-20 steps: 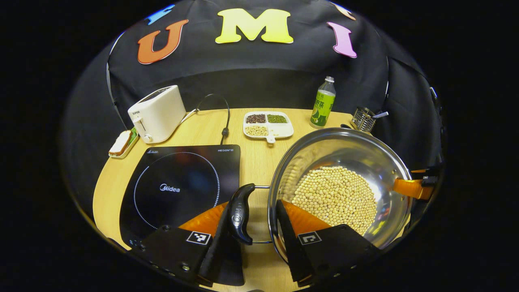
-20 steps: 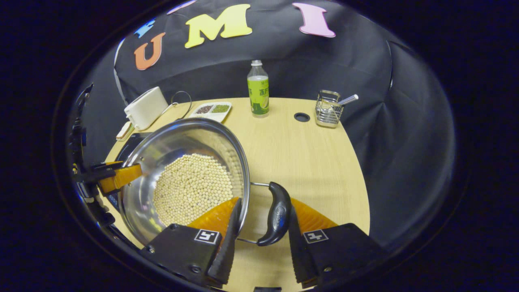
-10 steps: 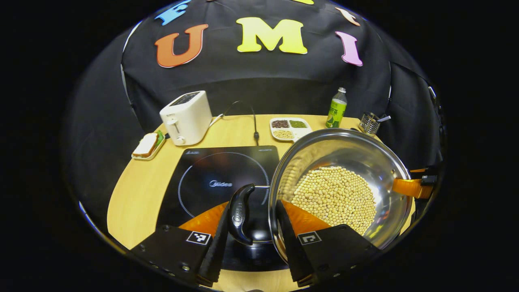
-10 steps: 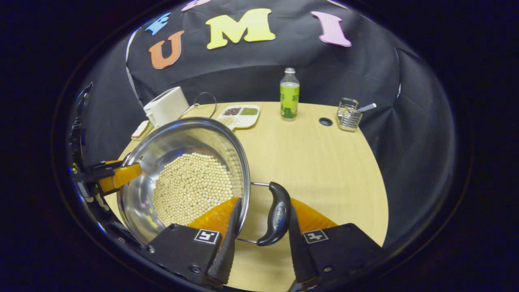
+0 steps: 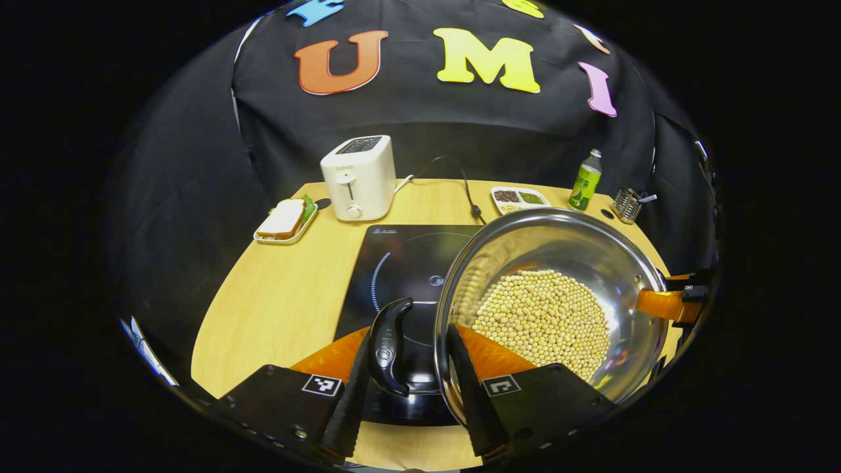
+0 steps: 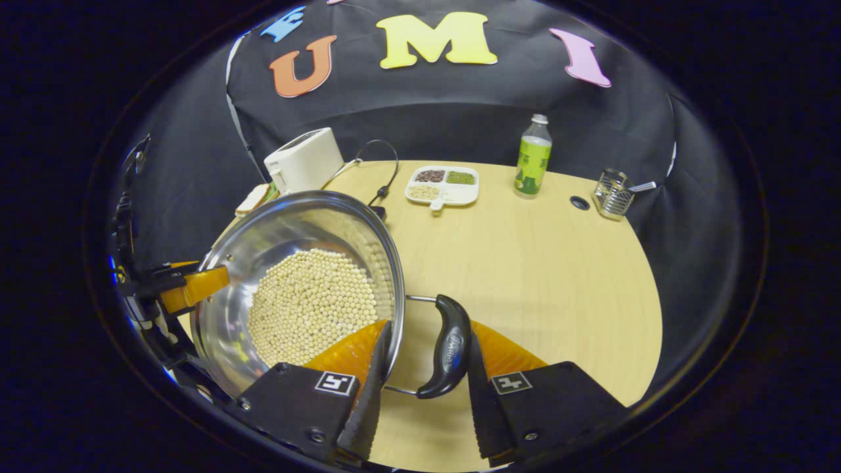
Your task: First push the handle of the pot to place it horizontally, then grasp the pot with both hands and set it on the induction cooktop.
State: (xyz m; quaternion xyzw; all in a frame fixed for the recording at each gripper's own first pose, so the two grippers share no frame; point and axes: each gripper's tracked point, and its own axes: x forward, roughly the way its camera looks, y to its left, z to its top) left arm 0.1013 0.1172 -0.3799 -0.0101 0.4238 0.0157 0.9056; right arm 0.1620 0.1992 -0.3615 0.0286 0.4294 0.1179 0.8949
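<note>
Both grippers clamp the bean-filled pot (image 5: 591,263) over the cooktop (image 5: 407,263): left gripper (image 5: 407,387) on one handle, right gripper (image 6: 424,387) on the other.

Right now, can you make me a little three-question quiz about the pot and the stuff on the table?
1. True or false: the pot holds pale round beans.
2. What appliance stands beside the sandwich plate? A toaster, B kettle, C blender.
3. Fill in: each claw grips the pot by a side ____.

Key:
1. True.
2. A, the toaster.
3. Handle: the left claw clamps the left handle, and the right claw clamps the right handle.
</note>
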